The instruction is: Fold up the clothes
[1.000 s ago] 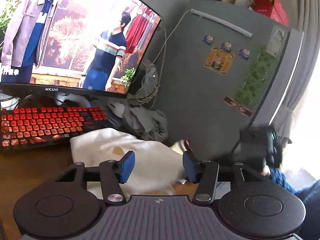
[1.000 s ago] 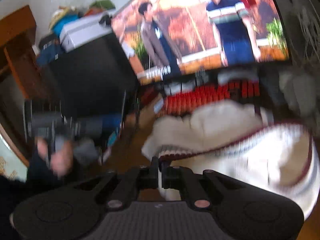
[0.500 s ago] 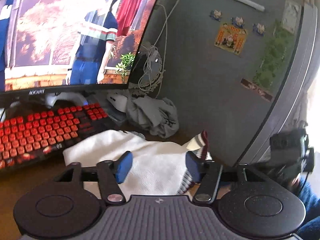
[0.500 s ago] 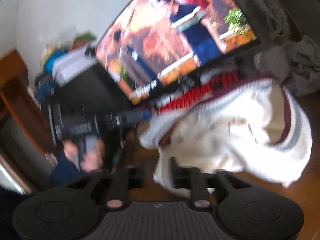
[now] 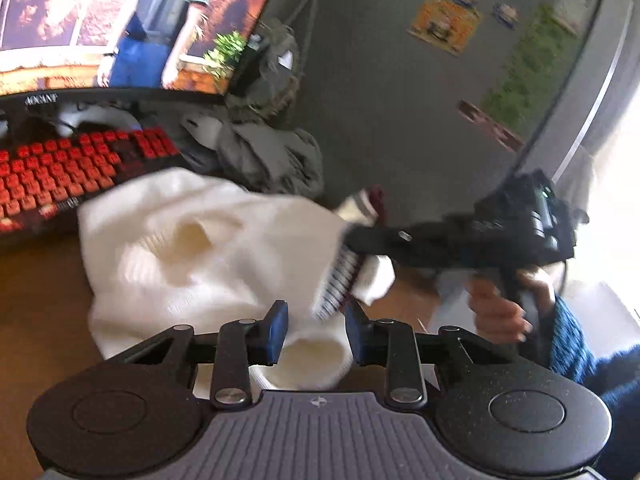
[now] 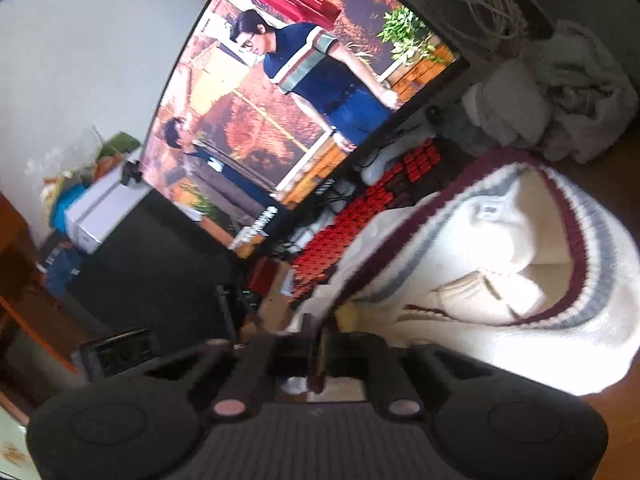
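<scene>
A cream knit sweater with maroon and grey striped trim lies bunched on the wooden desk. My left gripper is open just above its near edge, and a rolled cream fold sits between and under the blue pads. In the left wrist view my right gripper comes in from the right, held by a hand, and is shut on the striped trim. In the blurred right wrist view the right gripper pinches the maroon trim, with the sweater spread to the right.
A red keyboard and a monitor stand behind the sweater. A grey crumpled cloth lies at the back. A grey cabinet with magnets rises at the right. A blue sleeve is at the lower right.
My right gripper has swung in over the sweater, carrying the striped trim with it. My left gripper has dropped closer to the cloth and its fingers have narrowed a little.
</scene>
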A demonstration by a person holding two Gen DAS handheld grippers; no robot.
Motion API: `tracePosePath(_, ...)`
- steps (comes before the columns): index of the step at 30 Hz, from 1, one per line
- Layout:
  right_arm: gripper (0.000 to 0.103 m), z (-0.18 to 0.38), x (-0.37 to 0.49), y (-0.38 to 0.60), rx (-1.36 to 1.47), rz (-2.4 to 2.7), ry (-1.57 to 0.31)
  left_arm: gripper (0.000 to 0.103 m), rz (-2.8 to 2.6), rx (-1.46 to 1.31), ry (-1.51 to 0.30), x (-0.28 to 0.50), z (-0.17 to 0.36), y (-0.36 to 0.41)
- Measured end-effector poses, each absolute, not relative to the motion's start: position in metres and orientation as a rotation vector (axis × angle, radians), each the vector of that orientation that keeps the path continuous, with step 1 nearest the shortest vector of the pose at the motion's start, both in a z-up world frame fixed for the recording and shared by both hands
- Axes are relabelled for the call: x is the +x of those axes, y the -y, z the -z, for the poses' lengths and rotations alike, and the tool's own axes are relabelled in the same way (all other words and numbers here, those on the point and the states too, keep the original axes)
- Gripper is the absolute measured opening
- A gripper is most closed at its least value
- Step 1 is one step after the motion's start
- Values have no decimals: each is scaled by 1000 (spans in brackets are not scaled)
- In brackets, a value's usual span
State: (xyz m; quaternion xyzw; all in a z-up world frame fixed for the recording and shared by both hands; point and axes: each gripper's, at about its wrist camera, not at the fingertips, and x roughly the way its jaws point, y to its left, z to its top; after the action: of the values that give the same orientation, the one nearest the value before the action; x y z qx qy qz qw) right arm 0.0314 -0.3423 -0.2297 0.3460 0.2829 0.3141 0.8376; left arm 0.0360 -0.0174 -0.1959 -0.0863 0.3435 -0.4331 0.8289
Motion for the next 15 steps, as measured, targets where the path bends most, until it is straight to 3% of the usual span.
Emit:
tracePosePath(4, 2, 240, 12, 337, 647, -706, -626, 30, 921, -220, -736, 25, 192, 9)
tracePosePath(8, 2, 265, -5, 328, 587, -712, -714, 50, 930, -253, -659, 25, 169, -3)
tracePosePath(12, 1, 284, -11, 320, 558, -676, -753, 51, 893, -179, -680, 44, 162, 7)
tracePosePath(15, 1, 288, -15, 312, 517, -689, -750, 48, 857, -178, -800, 68, 170, 17)
